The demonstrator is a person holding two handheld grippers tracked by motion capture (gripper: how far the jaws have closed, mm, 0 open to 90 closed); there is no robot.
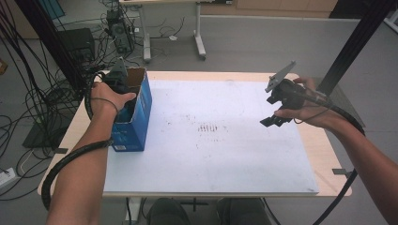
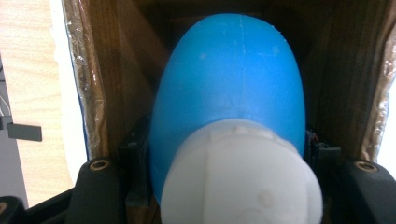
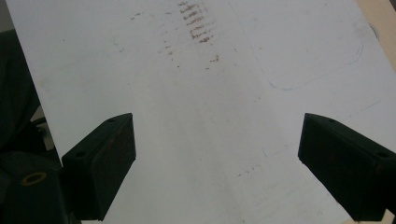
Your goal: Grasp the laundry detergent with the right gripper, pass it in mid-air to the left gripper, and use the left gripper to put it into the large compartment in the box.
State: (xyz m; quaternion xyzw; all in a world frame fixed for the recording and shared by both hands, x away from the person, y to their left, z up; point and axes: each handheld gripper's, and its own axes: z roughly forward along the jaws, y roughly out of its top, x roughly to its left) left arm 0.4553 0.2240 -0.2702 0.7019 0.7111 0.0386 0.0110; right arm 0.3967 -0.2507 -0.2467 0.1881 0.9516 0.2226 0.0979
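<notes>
blue bottle (image 2: 229,84) inside box (image 1: 136,117) | clamped by left hand-held gripper (image 1: 118,79)

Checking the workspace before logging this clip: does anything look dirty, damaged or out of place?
Brownish smudges mark the middle of the white board. The open blue cardboard box has crinkled tape along its rim. Nothing is spilled.

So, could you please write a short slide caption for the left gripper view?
Left claw shut on a blue bottle with a white cap, inside a cardboard box.
</notes>
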